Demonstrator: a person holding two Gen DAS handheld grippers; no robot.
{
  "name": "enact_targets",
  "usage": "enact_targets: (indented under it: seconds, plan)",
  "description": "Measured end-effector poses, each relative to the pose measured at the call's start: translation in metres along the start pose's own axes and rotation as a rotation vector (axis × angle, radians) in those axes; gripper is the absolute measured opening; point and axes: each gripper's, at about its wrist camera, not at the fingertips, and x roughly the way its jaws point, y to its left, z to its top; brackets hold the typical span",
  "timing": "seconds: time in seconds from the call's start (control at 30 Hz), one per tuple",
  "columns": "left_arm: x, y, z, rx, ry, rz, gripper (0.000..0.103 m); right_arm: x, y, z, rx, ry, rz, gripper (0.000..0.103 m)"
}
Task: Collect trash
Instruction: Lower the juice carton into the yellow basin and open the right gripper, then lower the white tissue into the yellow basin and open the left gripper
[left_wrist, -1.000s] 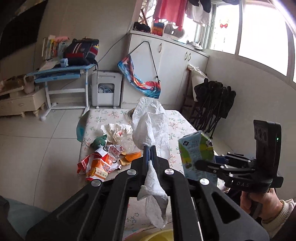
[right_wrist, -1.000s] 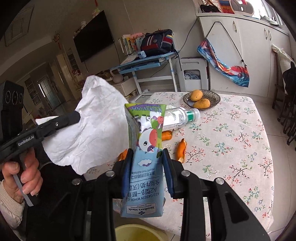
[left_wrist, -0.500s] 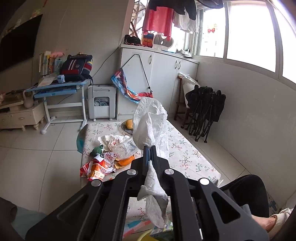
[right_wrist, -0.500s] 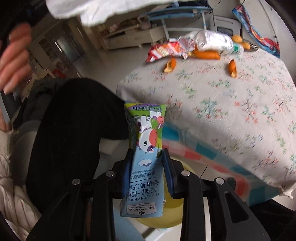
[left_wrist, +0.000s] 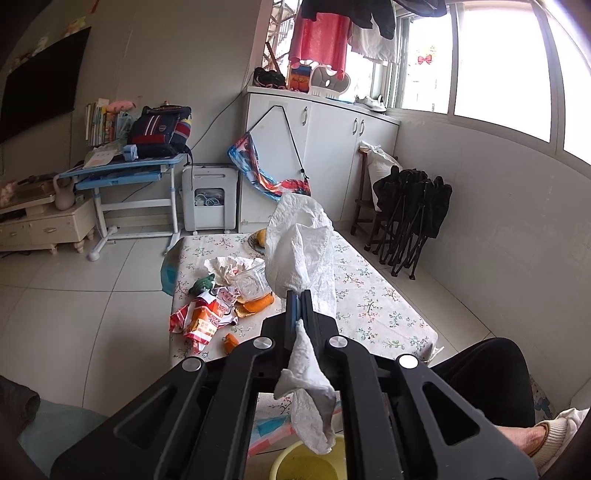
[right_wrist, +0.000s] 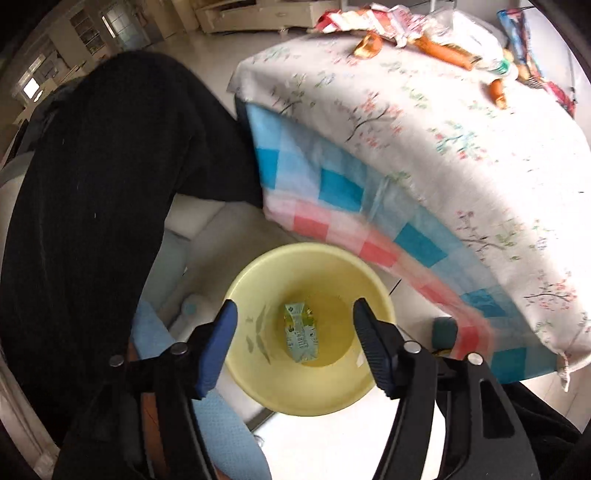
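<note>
My right claw (right_wrist: 291, 321) hung wide open, empty, above the yellow bin (right_wrist: 258, 384); milk carton (right_wrist: 301, 334) lay inside. My left claw (left_wrist: 297, 295) stood clamped on white tissue (left_wrist: 299, 254).

We count two grippers: the left one (left_wrist: 298, 295) pinches one white tissue (left_wrist: 297, 254) at the centre of its frame, and the right one (right_wrist: 291, 317), at lower centre, has its fingers spread with nothing between them. One yellow bin (right_wrist: 258, 380) sits at lower centre there, with one carton (right_wrist: 301, 336) inside. On one table (left_wrist: 373, 306), mid-frame in the left view, we make out one red snack wrapper (left_wrist: 201, 319), one clear bottle (left_wrist: 251, 282) and three orange peel pieces, the nearest (left_wrist: 229, 341) lowest.
</note>
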Motion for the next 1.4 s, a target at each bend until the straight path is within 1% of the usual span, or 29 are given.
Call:
enact_targets:
  seconds: [0.1, 0.13, 0.17, 0.2, 0.27, 0.33, 0.4, 0.53, 0.6, 0.67, 0.73, 0.97, 1.13, 1.4]
  plan:
    - [-0.004, 0.003, -0.007, -0.006, 0.021, 0.006, 0.003, -0.038, -0.012, 0.003, 0.077, -0.123, -0.104, 0.074]
    - [-0.004, 0.003, -0.01, -0.01, 0.033, 0.006, 0.003, -0.053, -0.017, 0.004, 0.106, -0.171, -0.145, 0.079]
    - [-0.003, 0.004, -0.013, -0.016, 0.048, 0.002, 0.003, -0.068, -0.022, 0.005, 0.133, -0.217, -0.186, 0.082]
    - [-0.003, 0.005, -0.018, -0.024, 0.065, -0.006, 0.003, -0.084, -0.027, 0.006, 0.165, -0.269, -0.235, 0.084]
    - [0.0, 0.005, -0.028, -0.035, 0.108, -0.024, 0.003, -0.114, -0.034, 0.008, 0.218, -0.359, -0.331, 0.092]
    - [0.005, 0.002, -0.043, -0.049, 0.16, -0.054, 0.003, -0.14, -0.037, 0.009, 0.253, -0.44, -0.408, 0.093]
    - [0.012, -0.006, -0.059, -0.051, 0.22, -0.087, 0.003, -0.161, -0.036, 0.01, 0.272, -0.504, -0.457, 0.094]
    - [0.031, -0.029, -0.096, -0.038, 0.359, -0.151, 0.003, -0.185, -0.03, 0.017, 0.273, -0.571, -0.511, 0.095]
    - [0.041, -0.042, -0.114, -0.018, 0.422, -0.164, 0.003, -0.193, -0.026, 0.022, 0.262, -0.593, -0.516, 0.095]
    - [0.053, -0.053, -0.129, -0.01, 0.474, -0.18, 0.003, -0.198, -0.022, 0.028, 0.255, -0.607, -0.501, 0.095]
    - [0.06, -0.064, -0.14, 0.009, 0.502, -0.186, 0.004, -0.199, -0.018, 0.03, 0.246, -0.619, -0.489, 0.095]
    - [0.072, -0.087, -0.156, 0.07, 0.544, -0.19, 0.004, -0.206, -0.008, 0.035, 0.228, -0.645, -0.465, 0.095]
    - [0.079, -0.092, -0.168, 0.097, 0.584, -0.175, 0.004, -0.209, -0.004, 0.036, 0.224, -0.654, -0.46, 0.095]
    - [0.087, -0.095, -0.18, 0.133, 0.623, -0.157, 0.004, -0.208, -0.001, 0.037, 0.218, -0.653, -0.453, 0.095]
